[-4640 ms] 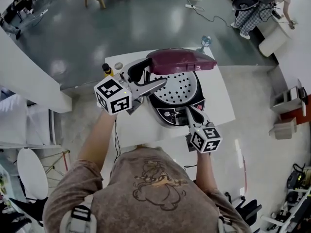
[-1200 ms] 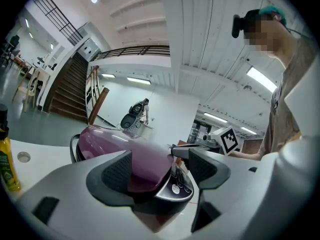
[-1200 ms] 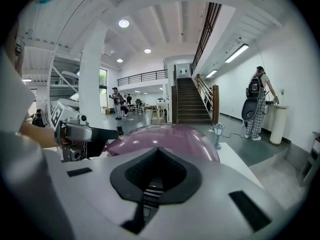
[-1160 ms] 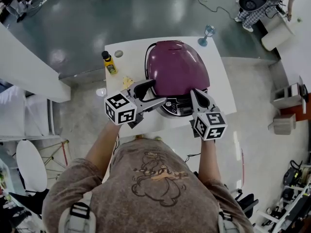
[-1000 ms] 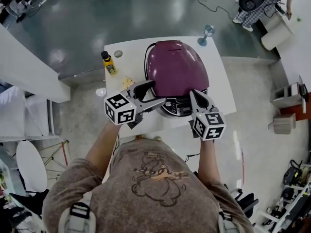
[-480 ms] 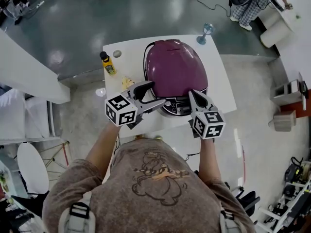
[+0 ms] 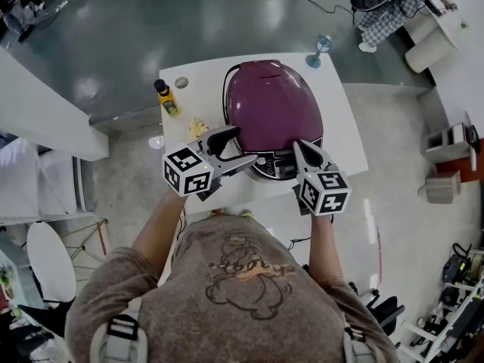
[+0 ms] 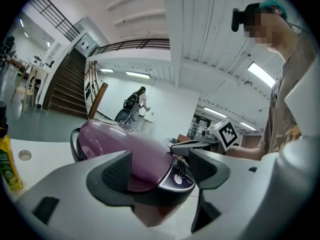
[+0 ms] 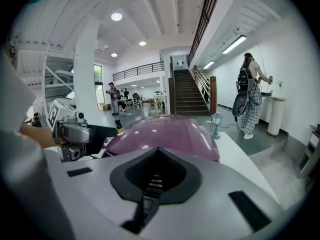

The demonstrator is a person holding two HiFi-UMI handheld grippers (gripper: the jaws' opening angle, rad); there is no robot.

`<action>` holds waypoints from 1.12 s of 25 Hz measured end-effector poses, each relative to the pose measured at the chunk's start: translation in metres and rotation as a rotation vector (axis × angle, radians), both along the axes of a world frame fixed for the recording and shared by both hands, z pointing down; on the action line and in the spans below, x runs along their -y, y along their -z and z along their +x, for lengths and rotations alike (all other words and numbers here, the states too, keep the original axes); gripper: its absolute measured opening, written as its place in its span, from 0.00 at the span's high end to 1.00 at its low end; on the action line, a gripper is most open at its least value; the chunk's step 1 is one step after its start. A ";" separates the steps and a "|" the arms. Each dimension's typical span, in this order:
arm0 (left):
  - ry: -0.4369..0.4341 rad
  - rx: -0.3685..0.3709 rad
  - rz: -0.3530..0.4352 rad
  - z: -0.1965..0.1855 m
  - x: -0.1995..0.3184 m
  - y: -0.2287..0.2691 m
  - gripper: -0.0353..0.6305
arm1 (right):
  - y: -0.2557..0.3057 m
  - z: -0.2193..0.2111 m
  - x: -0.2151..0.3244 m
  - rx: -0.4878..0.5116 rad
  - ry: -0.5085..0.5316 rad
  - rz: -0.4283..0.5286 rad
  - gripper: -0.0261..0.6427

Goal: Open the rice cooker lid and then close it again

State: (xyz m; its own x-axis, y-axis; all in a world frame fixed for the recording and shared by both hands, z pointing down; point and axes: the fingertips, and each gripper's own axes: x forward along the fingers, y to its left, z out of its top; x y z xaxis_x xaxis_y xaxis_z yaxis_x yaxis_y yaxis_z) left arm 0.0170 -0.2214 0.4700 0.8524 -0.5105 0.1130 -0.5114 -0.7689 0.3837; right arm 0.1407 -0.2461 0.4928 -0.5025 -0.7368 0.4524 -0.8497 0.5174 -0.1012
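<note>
The rice cooker (image 7: pixel 272 116) stands on the white table (image 7: pixel 342 123) with its purple lid down; its dark control panel (image 7: pixel 276 166) faces me. My left gripper (image 7: pixel 240 147) hovers at the cooker's front left, jaws open with nothing between them. In the left gripper view the purple lid (image 8: pixel 125 143) and the panel show between the open left gripper (image 8: pixel 162 169). My right gripper (image 7: pixel 299 147) is shut at the cooker's front right, near the panel. The right gripper view shows the lid (image 9: pixel 165 133) just beyond the shut right gripper (image 9: pixel 156 176).
A yellow bottle (image 7: pixel 164 97) and a small round object (image 7: pixel 181 82) stand at the table's far left. A crumpled yellowish scrap (image 7: pixel 198 127) lies near the left gripper. A stemmed glass (image 7: pixel 321 48) sits at the far right corner. A person stands by a counter in the background.
The lid stood open 4.6 s ago with both grippers at the cooker; it is down now. Over the last second both grippers have barely moved.
</note>
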 end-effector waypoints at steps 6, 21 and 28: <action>0.005 -0.001 -0.006 0.000 0.001 -0.001 0.39 | -0.002 0.000 0.001 0.016 0.006 -0.024 0.96; 0.000 -0.007 -0.021 -0.001 0.002 -0.003 0.39 | -0.004 0.000 0.000 -0.008 -0.008 -0.021 0.96; -0.022 -0.021 -0.038 -0.001 0.002 -0.002 0.39 | -0.006 0.001 -0.001 0.012 -0.048 -0.043 0.96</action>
State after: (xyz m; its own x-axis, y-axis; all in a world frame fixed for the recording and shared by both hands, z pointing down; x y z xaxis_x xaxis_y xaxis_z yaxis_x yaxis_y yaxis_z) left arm 0.0157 -0.2234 0.4723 0.8658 -0.4871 0.1142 -0.4861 -0.7648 0.4229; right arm 0.1420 -0.2454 0.4984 -0.4727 -0.7401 0.4783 -0.8720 0.4713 -0.1325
